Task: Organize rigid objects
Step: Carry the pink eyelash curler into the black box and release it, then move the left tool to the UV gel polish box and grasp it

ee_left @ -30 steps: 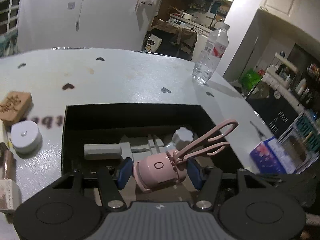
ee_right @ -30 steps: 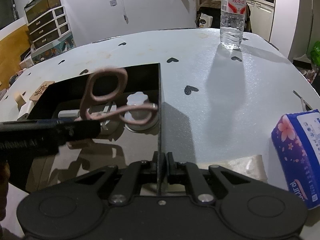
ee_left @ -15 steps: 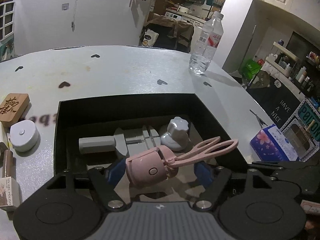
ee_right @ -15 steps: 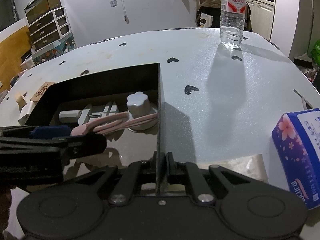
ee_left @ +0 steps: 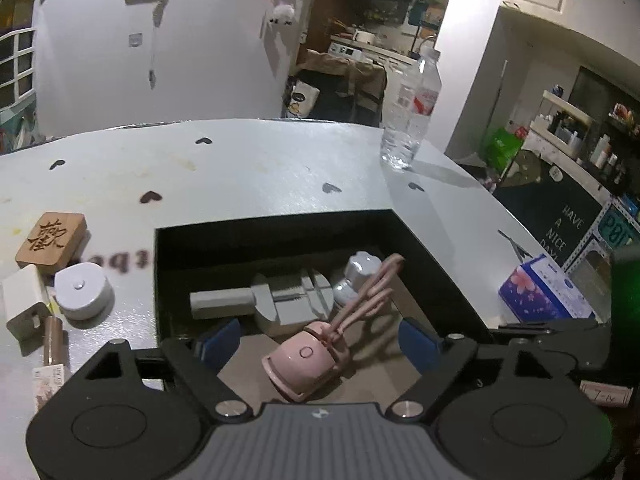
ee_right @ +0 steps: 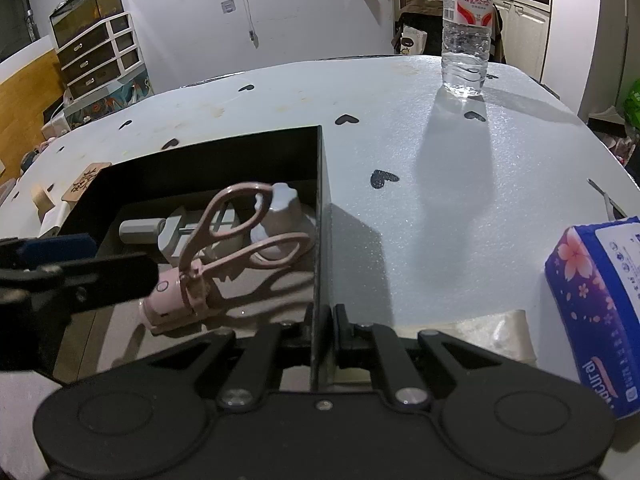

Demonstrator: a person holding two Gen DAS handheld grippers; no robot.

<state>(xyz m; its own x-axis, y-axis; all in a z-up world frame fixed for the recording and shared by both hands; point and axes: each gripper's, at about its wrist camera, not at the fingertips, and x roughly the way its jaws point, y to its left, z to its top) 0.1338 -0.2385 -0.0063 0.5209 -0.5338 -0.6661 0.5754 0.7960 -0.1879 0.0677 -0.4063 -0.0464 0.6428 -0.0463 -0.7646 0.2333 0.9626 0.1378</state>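
Note:
A pink eyelash curler (ee_left: 308,360) lies on the brown floor of the black box (ee_left: 276,232), its loop handles leaning on a white knob (ee_left: 356,276). A grey tool (ee_left: 260,300) rests behind it. My left gripper (ee_left: 320,342) hovers over the box's near end. Its jaws are opening, and the curler sits between the blue pads without touching them. In the right wrist view the curler (ee_right: 180,296) lies free beside a left finger (ee_right: 100,276). My right gripper (ee_right: 322,316) is shut on the box's right wall (ee_right: 320,200).
Left of the box are a wooden block (ee_left: 52,242), a white round puck (ee_left: 82,292), a white plug (ee_left: 24,308) and a slim tube (ee_left: 52,340). A water bottle (ee_right: 466,28) stands far right. A tissue pack (ee_right: 600,320) lies near right.
The left jaws have spread and released the pink curler, which dropped onto the box floor. The left gripper has drawn back a little. The right gripper has kept still on the wall.

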